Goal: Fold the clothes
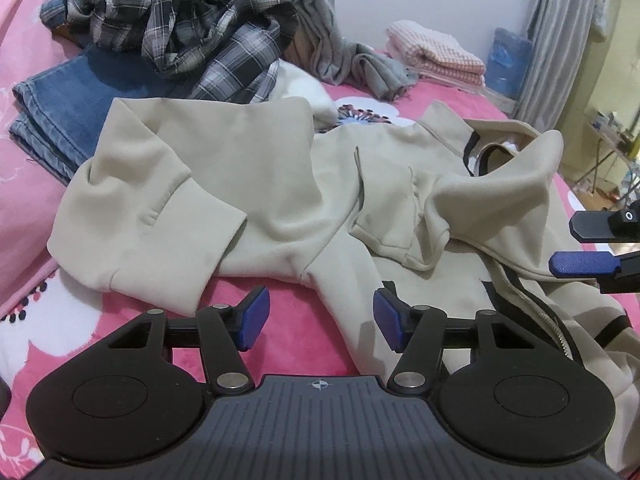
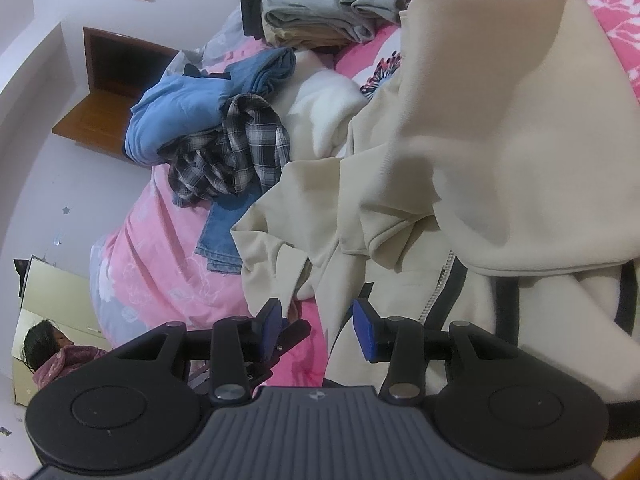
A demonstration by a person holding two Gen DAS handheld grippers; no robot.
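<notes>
A beige zip-up hoodie (image 1: 256, 184) lies crumpled on the pink flowered bed cover (image 1: 296, 312), one sleeve (image 1: 152, 216) folded across at the left, its hood (image 1: 516, 184) bunched at the right. My left gripper (image 1: 320, 320) is open and empty just above the cover, at the hoodie's near edge. My right gripper (image 2: 318, 330) is open and empty over the hoodie's zip side (image 2: 440, 280); its fingers (image 1: 580, 264) show at the right edge of the left wrist view. The hoodie fills the right of the right wrist view (image 2: 480, 140).
A heap of unfolded clothes sits behind the hoodie: plaid shirt (image 1: 192, 28), blue jeans (image 1: 68, 96), grey garments (image 1: 340, 52). A folded pink checked cloth (image 1: 436, 52) lies at the far end by the wall. A grey curtain (image 1: 560, 32) hangs at right.
</notes>
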